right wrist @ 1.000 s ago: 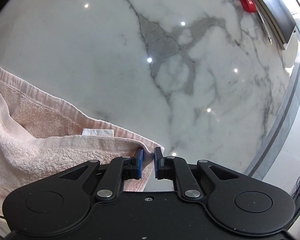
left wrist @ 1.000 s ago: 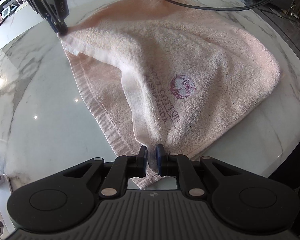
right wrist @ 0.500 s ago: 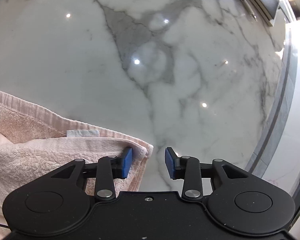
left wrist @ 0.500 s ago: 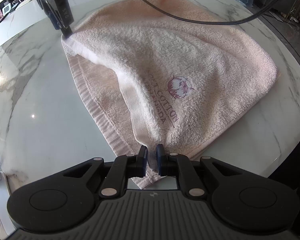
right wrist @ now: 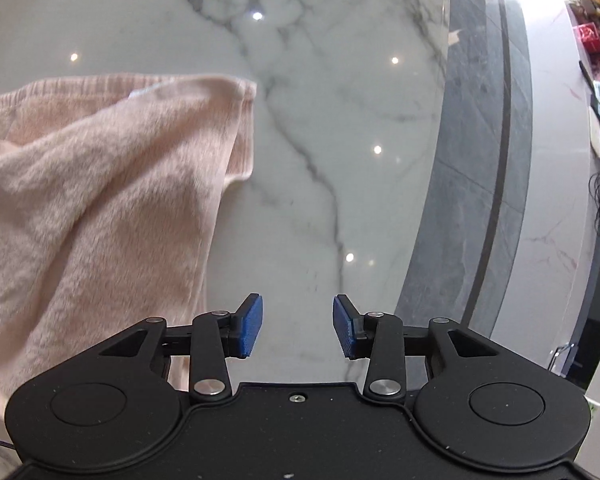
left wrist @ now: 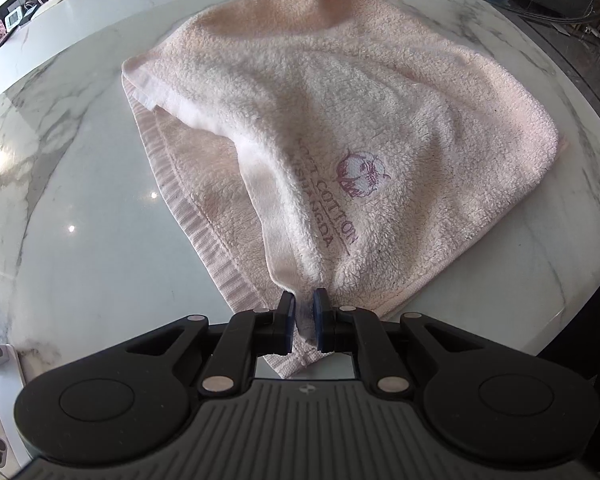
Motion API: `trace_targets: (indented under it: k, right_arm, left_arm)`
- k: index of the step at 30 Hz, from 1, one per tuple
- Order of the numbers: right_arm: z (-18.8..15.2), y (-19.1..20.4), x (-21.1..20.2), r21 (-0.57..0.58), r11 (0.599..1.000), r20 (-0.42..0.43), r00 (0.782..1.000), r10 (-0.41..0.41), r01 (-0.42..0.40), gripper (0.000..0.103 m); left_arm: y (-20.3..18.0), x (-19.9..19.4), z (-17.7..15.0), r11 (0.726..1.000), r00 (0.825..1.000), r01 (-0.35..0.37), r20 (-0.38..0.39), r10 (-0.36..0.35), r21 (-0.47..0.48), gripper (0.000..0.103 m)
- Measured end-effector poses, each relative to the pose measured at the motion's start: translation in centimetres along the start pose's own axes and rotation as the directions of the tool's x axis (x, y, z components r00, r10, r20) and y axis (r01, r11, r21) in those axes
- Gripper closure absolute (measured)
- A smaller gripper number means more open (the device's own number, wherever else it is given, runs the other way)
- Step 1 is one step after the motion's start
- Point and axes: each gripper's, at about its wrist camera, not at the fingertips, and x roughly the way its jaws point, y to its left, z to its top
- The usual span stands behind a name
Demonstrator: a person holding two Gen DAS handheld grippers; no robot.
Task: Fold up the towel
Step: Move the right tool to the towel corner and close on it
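A pale pink towel (left wrist: 340,128) lies folded over on the white marble table (left wrist: 80,240), with a purple flower logo and lettering on top. My left gripper (left wrist: 303,316) is shut on the towel's near corner, low at the table. In the right wrist view the towel (right wrist: 100,184) lies at the left, its far corner resting on the marble (right wrist: 320,120). My right gripper (right wrist: 298,326) is open and empty, above bare marble to the right of the towel's edge.
The table's rounded edge (right wrist: 432,240) runs down the right of the right wrist view, with grey floor (right wrist: 480,160) beyond. A white counter (right wrist: 560,160) with small items stands further right. A dark floor area lies off the table's right side (left wrist: 580,60).
My right gripper opened, let go of the towel's far corner and drew back and up. The corner now lies on the table. My left gripper stayed shut on the near corner.
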Motion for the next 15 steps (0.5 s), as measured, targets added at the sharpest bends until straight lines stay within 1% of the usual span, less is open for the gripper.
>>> trace_targets:
  k: [2, 4, 6, 9, 15]
  right_arm:
    - [-2.8, 1.3, 0.3, 0.011, 1.000, -0.016, 0.999, 0.029, -0.028, 0.072]
    - [-4.9, 2.5, 0.5, 0.019, 0.999, -0.018, 0.999, 0.050, -0.050, 0.073]
    - [-6.3, 3.5, 0.8, 0.014, 0.998, -0.017, 0.998, 0.055, -0.055, 0.073]
    - [-7.2, 4.3, 1.5, 0.003, 0.998, -0.027, 0.998, 0.058, -0.058, 0.074]
    - [-8.0, 5.1, 2.8, -0.033, 0.996, -0.060, 0.995, 0.082, -0.084, 0.086]
  left_arm:
    - [-0.1, -0.1, 0.1, 1.000, 1.000, -0.006, -0.002, 0.006, 0.002, 0.094]
    - [0.0, -0.1, 0.1, 1.000, 1.000, -0.009, -0.004, 0.009, 0.004, 0.094]
    - [-0.1, -0.1, 0.1, 1.000, 1.000, -0.013, -0.006, 0.013, 0.006, 0.094]
    - [-0.1, -0.1, 0.1, 1.000, 1.000, -0.019, -0.008, 0.019, 0.008, 0.094]
    - [0.0, -0.1, 0.2, 1.000, 1.000, -0.017, -0.013, 0.017, 0.003, 0.094]
